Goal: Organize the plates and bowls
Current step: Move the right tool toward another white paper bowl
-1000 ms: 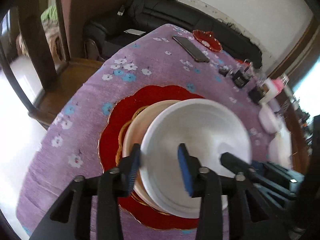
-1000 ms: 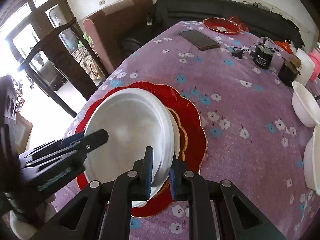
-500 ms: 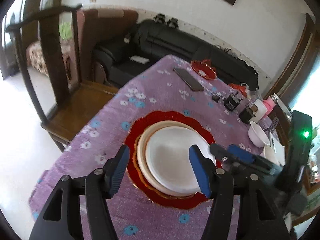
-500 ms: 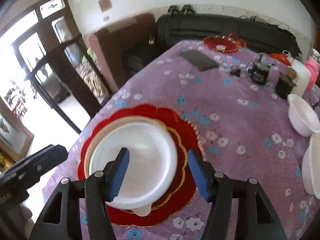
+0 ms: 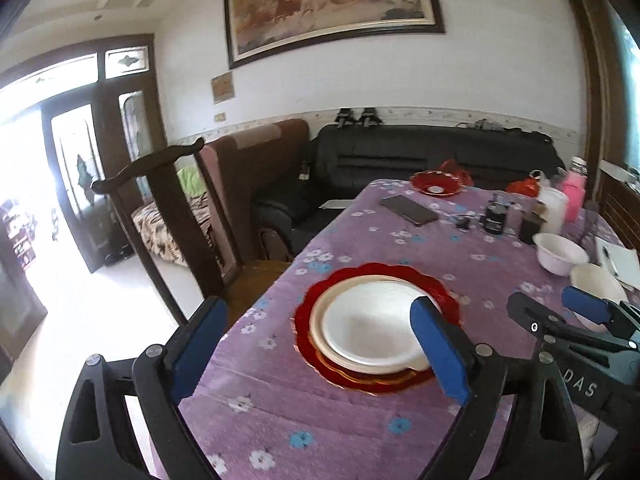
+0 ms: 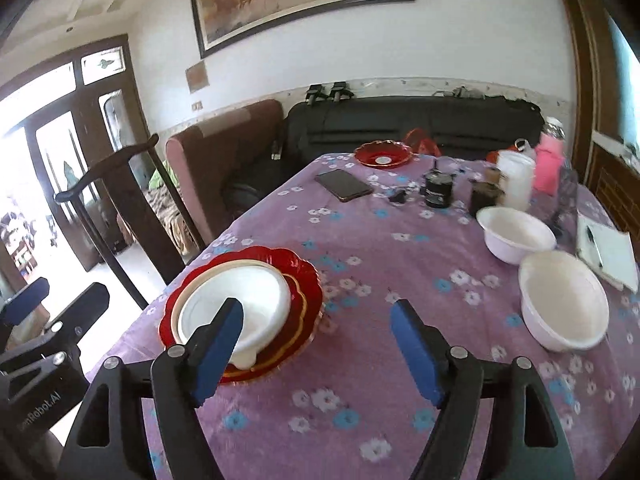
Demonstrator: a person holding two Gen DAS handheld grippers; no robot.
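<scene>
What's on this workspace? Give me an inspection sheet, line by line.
Surface: table under purple floral cloth.
Job's things: white plate on cream plate, on red scalloped plate; two white bowls apart at right.
Clutter: phone, small red dish, black jar, white container, pink bottle, notebook.
Grippers: left gripper open; right gripper open, both empty.
Cables: nothing seen.
Surroundings: black sofa, wooden chair, framed painting.

red plate [image 5: 442,288], white plate [image 5: 372,326], purple floral tablecloth [image 5: 360,228]

Daylight is pouring through the glazed wooden doors [image 5: 76,184], washing out the pale floor [image 5: 80,320]. A framed painting [image 5: 332,4] is hanging above the black sofa [image 5: 432,160], a dark wooden chair [image 5: 168,216] standing nearby.
</scene>
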